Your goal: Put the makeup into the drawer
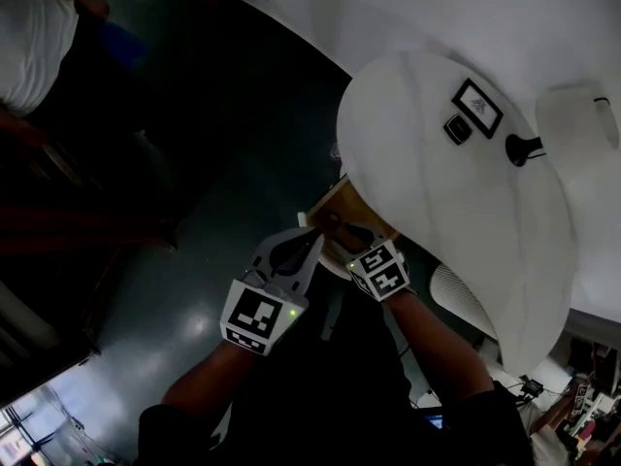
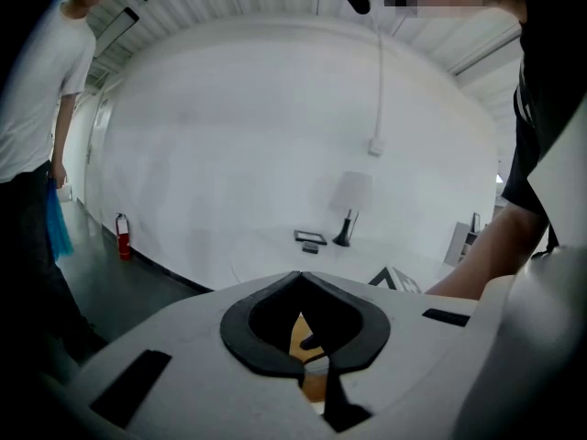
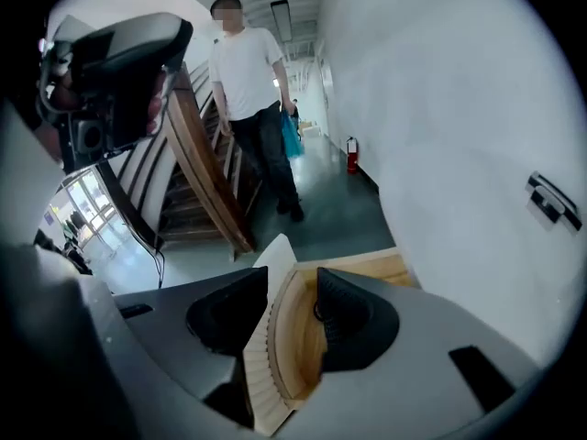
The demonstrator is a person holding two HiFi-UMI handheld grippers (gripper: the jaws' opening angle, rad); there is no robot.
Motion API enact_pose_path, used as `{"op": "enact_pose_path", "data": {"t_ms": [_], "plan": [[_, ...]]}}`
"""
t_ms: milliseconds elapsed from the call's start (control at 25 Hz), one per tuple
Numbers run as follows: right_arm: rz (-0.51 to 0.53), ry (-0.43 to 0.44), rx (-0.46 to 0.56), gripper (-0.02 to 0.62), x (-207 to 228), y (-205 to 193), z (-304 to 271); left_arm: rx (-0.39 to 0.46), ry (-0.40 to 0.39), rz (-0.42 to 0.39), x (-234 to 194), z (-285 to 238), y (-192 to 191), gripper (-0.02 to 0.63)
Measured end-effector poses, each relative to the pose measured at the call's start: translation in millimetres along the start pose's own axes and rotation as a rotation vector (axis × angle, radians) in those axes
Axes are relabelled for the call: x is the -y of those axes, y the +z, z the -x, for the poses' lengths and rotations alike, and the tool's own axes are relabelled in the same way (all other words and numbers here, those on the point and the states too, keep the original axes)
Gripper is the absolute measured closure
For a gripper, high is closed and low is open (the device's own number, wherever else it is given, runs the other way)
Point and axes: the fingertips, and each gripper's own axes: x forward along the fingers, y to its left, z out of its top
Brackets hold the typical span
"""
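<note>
An open wooden drawer [image 1: 337, 205] juts from under the round white table [image 1: 456, 231]; I see no makeup inside it. My left gripper [image 1: 309, 239] hovers just left of the drawer's front, and its black fingertips meet with nothing between them [image 2: 300, 276]. My right gripper [image 1: 342, 229] hangs over the drawer with its jaws apart [image 3: 292, 293]. Only the drawer's pale wood [image 3: 298, 346] shows through that gap. A small dark flat case [image 1: 456, 128] lies on the tabletop beside a black-framed picture [image 1: 477, 107]; whether it is makeup I cannot tell.
A black lamp [image 1: 524, 150] stands on the table right of the frame. A person in a white shirt [image 3: 249, 71] stands on the dark floor near a wooden staircase [image 3: 206, 177]. A red fire extinguisher [image 2: 122, 236] sits by the curved white wall.
</note>
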Motion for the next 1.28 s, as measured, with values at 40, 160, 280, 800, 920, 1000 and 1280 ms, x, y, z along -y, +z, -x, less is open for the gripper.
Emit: {"op": "enact_pose_path", "data": {"t_ms": [40, 160, 280, 800, 920, 1000, 1280], "plan": [[-0.009, -0.008, 0.022, 0.428, -0.6, 4.7, 9.9, 0.003, -0.007, -0.004, 3.3, 2.2, 4.1, 0.597], [-0.033, -0.035, 0.077, 0.437, -1.2, 17.9, 40.5, 0.014, -0.020, -0.020, 10.6, 6.9, 16.8, 0.597], [-0.068, -0.058, 0.123, 0.453, -2.4, 28.8, 73.1, 0.030, -0.022, -0.020, 13.6, 10.6, 29.3, 0.597], [-0.168, -0.242, 0.453, 0.545, 33.5, 45.0, 248.7, 0.092, -0.055, -0.032, 74.6, -1.2, 83.7, 0.597], [-0.181, -0.298, 0.521, 0.557, 40.8, 42.9, 287.6, 0.118, -0.073, -0.052, 89.3, -7.3, 98.8, 0.597], [-0.202, -0.330, 0.554, 0.561, 45.1, 40.3, 309.8, 0.132, -0.084, -0.063, 96.1, -11.3, 106.7, 0.597], [-0.244, -0.444, 0.639, 0.569, 56.4, 37.6, 366.8, 0.165, -0.144, -0.080, 111.2, -18.3, 125.0, 0.597]]}}
